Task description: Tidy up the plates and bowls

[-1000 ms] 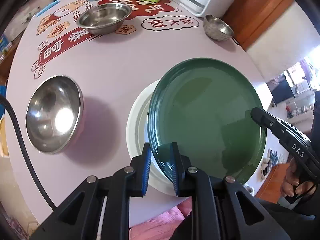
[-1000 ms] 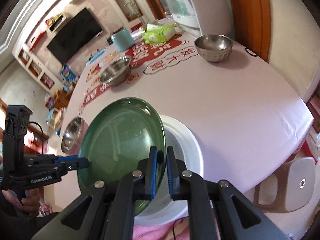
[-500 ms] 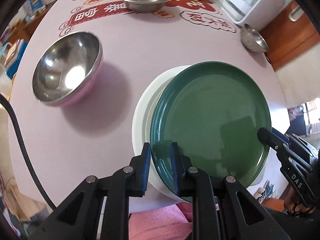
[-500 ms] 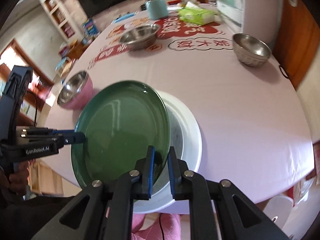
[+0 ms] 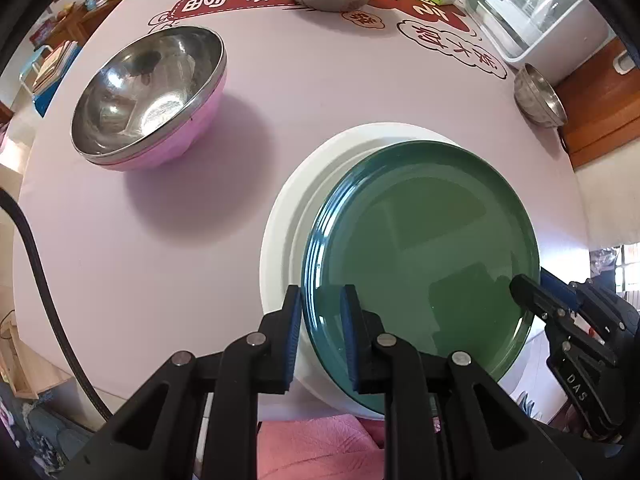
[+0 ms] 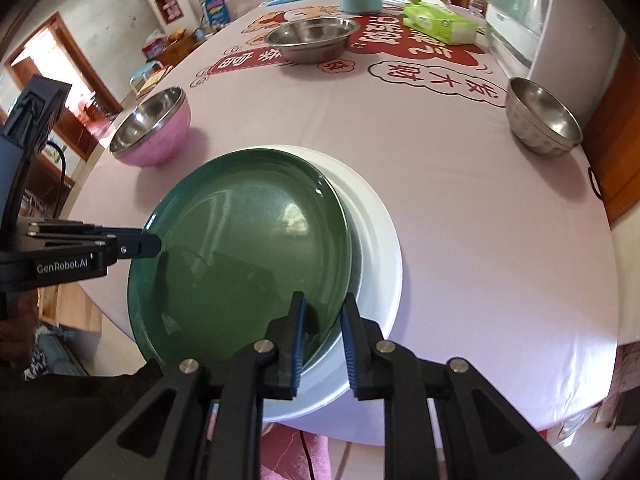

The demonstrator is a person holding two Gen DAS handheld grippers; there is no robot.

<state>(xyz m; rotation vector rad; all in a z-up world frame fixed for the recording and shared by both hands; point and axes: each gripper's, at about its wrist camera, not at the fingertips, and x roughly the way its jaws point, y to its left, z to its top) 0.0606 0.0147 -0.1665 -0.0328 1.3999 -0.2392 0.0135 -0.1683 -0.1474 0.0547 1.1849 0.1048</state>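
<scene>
Gripping opposite rims of a green plate, the left hand-held gripper stays clamped while the right hand-held gripper, jaws just easing apart, brackets it above a white plate on the tabletop.

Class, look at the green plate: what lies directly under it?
Under the green plate sits a white plate; only its rim and part of its well show. Its covered centre cannot be seen.

Round dark green plate shiny. Big round plate white. Metal bowl pink outside, silver inside. Pale pink tablecloth has red shapes, white words. Tissue pack green.
</scene>
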